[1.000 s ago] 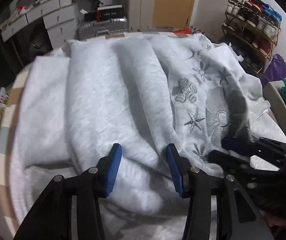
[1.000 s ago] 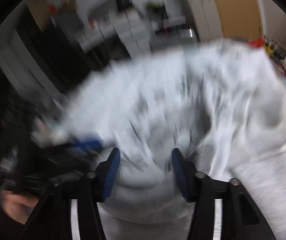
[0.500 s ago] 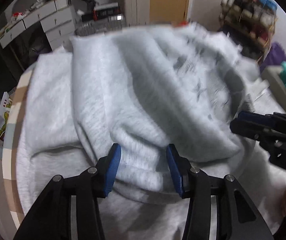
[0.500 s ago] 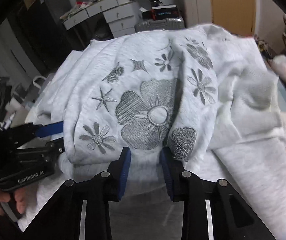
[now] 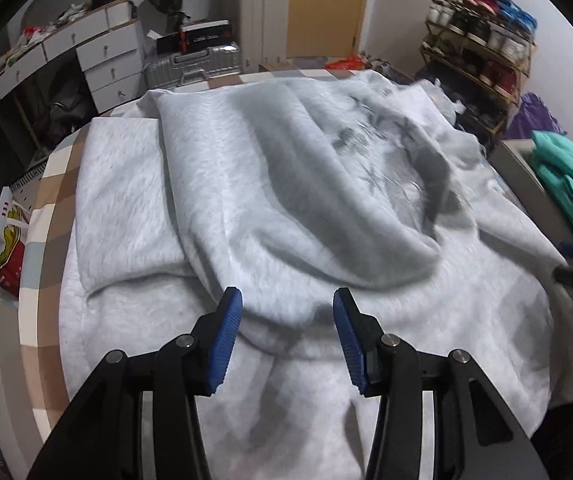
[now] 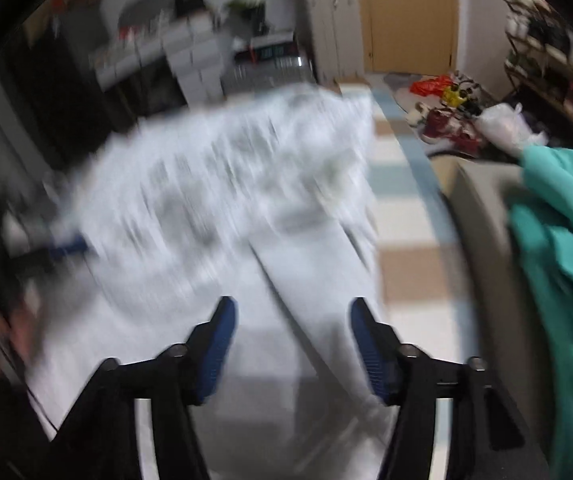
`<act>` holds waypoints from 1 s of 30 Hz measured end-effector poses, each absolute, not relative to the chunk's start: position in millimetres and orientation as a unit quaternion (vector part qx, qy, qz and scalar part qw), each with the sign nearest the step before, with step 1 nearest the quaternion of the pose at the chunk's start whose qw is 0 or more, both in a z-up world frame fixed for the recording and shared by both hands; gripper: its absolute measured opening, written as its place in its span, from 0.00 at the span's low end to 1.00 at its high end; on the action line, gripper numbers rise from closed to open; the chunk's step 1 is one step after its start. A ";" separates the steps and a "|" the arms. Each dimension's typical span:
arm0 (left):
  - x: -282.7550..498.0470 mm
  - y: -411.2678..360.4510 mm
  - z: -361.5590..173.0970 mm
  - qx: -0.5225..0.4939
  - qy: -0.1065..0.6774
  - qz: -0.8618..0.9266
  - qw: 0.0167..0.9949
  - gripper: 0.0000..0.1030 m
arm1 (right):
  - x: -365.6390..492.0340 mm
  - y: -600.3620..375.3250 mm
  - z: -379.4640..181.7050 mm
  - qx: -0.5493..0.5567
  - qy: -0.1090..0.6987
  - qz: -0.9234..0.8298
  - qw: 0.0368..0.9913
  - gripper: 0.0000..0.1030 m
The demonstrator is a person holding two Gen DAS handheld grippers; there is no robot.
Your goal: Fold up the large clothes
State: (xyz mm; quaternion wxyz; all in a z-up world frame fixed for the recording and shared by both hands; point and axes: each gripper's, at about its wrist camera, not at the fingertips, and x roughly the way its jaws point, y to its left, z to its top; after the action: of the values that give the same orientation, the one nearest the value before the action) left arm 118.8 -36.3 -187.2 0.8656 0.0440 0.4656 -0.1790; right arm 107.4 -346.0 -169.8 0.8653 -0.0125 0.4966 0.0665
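Left claw stands released over the grey sweatshirt bunched ahead of it; right claw is opening, gripping nothing, above it

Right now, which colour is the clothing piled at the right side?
Teal green clothing, clearest in the right wrist view.

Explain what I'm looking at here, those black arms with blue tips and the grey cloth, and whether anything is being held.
Each picture comes from a camera on a hand-held gripper, looking along its two fingers. The left gripper hangs over a grey sweatshirt spread on a checked surface; a fold bulges between its blue pads, but I cannot tell if they pinch it. The other view is blurred. There the right gripper is opening, its pads clear of the cloth. A teal garment lies beside.
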 end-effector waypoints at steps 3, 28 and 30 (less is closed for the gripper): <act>109.8 -32.3 -182.3 0.034 0.477 -0.189 0.858 0.40 | 99.3 -356.2 -197.8 -0.024 0.537 0.053 0.841 0.67; 29.3 35.0 -207.0 0.052 0.549 -0.059 0.832 0.87 | 45.3 -312.7 -107.6 -0.040 0.378 0.107 0.919 0.63; 46.2 42.6 -204.9 0.033 0.551 -0.042 0.833 0.87 | 55.3 -293.1 -105.3 -0.032 0.379 0.143 0.914 0.72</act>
State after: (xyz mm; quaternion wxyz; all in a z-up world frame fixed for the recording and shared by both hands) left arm 46.2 42.6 -204.9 0.8329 0.0333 0.5507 -0.0422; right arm 55.3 -293.1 -105.3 0.9137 -0.0324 0.3790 0.1434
